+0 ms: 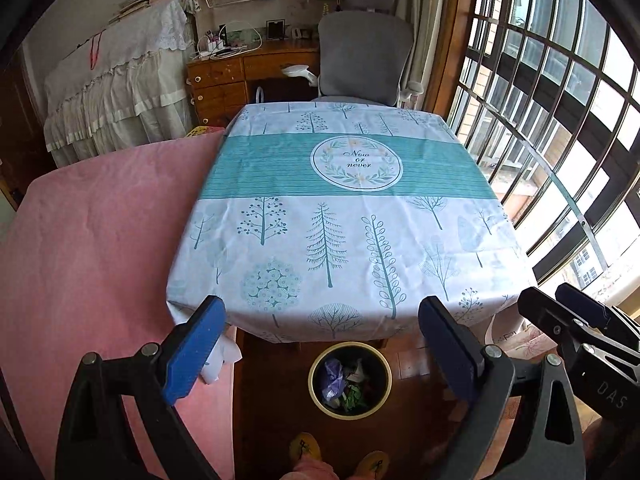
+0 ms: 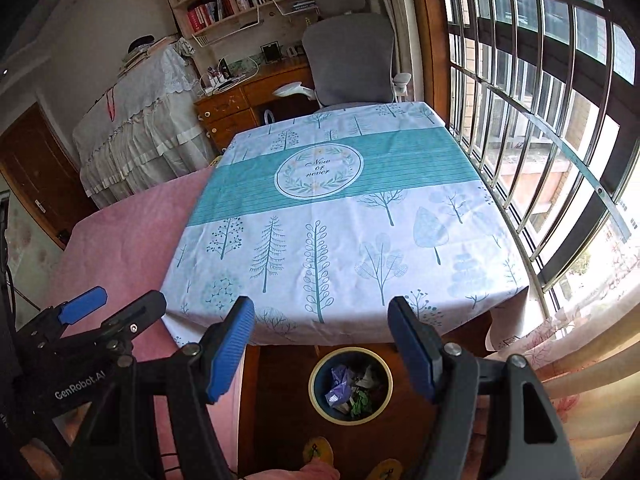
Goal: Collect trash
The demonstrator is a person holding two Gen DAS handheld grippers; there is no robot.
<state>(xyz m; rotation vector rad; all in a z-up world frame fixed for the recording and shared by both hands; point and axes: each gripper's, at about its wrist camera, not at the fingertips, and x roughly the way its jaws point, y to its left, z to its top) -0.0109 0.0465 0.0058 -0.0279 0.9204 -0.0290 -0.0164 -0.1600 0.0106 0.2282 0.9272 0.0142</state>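
Smooth printed cloth tablecloth [image 1: 340, 216], wooden floor [image 1: 272, 400]

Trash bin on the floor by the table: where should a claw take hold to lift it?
Take the trash bin by its pale rim, coming straight down from above: it stands upright with its mouth open, so one finger can go inside the wall and one outside. Use the near side, away from the table edge.

Table [image 1: 280, 184] w/ teal-and-white tree-print cloth [image 1: 340, 240], "Now or never" badge mid-cloth. Pink-sheeted bed [image 1: 100, 240] butts its left edge. Wood floor [image 1: 272, 400] below near edge: round bin [image 1: 350, 378] w/ crumpled trash [image 1: 340, 388] inside, 2 yellow slippers [image 1: 306, 446] just beside it.
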